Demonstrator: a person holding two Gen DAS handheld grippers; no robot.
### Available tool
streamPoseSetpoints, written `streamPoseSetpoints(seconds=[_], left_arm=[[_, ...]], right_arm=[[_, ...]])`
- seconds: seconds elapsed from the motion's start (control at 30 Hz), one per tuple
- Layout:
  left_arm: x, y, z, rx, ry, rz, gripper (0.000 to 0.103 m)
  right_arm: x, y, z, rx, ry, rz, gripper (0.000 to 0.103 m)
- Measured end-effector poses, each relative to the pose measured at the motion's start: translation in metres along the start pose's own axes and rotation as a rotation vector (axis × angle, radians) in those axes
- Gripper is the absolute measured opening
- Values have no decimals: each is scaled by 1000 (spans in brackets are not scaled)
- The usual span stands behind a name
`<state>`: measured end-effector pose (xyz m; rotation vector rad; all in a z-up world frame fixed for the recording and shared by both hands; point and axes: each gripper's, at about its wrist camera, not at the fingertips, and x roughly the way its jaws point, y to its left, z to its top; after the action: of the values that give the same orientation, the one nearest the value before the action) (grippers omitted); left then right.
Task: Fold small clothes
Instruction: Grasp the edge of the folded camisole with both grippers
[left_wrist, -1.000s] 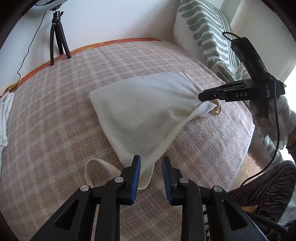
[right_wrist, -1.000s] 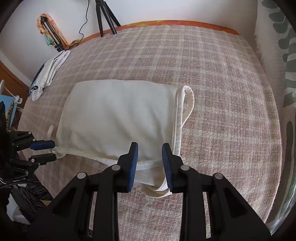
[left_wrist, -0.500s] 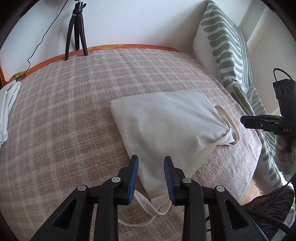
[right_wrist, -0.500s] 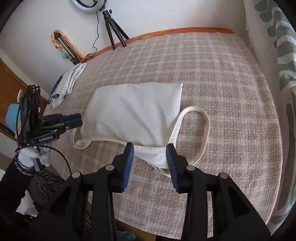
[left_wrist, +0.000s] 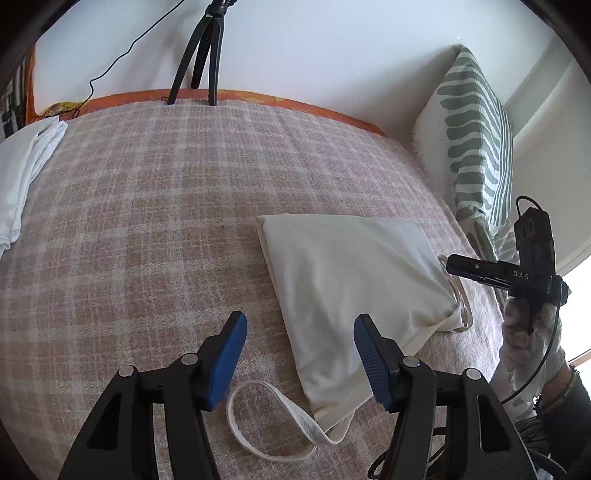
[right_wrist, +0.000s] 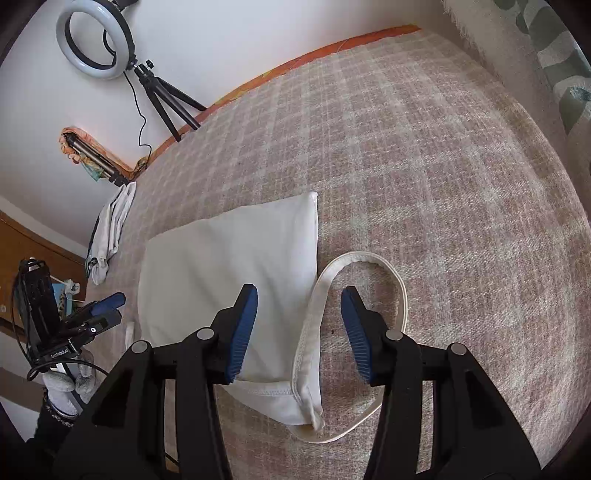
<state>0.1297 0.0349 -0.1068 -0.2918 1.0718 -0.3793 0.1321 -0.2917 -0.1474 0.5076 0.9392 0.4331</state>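
A small cream top (left_wrist: 354, 280) with thin straps lies folded on the checked blanket (left_wrist: 147, 221); it also shows in the right wrist view (right_wrist: 229, 280). One strap loop (left_wrist: 266, 424) lies loose just below my left gripper (left_wrist: 299, 354), which is open and empty above the garment's near corner. My right gripper (right_wrist: 299, 328) is open and empty above the other end, over a strap loop (right_wrist: 369, 258). Each gripper shows in the other's view: the right (left_wrist: 480, 271), the left (right_wrist: 99, 314).
A pile of white clothes (left_wrist: 22, 173) lies at the blanket's left side, also seen in the right wrist view (right_wrist: 110, 229). A green-patterned pillow (left_wrist: 472, 147) stands at the right. A tripod (left_wrist: 201, 55) and a ring light (right_wrist: 96, 40) stand by the wall.
Both grippers have let go of the garment, opened wide and pulled back. The garment has dropped flat onto the blanket.
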Motion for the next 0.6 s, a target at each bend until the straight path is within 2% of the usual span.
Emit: streamPoseSetpoints(seconds=[0.1,0.17,0.27,0.4,0.53,0.57,0.6], left_arm=[[10,12,6,-93,20,-46,61],[20,15,8,-119,43,-65,61],[33,15,6,-133,78,-81,60],[35,10,5,-119,81,-99,60],[36,10,1,-154,77,-136,60],[36,11,0,-161,81,-148,57],[37,12,-1,-174,93,-167,50]], right_arm=[[1,-7,5,40,-17,67,56],[6,-12,8,61,-18,74,56],[15,-20,10,82,9,85,56],[12,-21,13,66,3,95,56],[9,-22,9,68,47,123,56],[10,-23,6,58,65,123,56],[11,-25,2,57,84,128,56]])
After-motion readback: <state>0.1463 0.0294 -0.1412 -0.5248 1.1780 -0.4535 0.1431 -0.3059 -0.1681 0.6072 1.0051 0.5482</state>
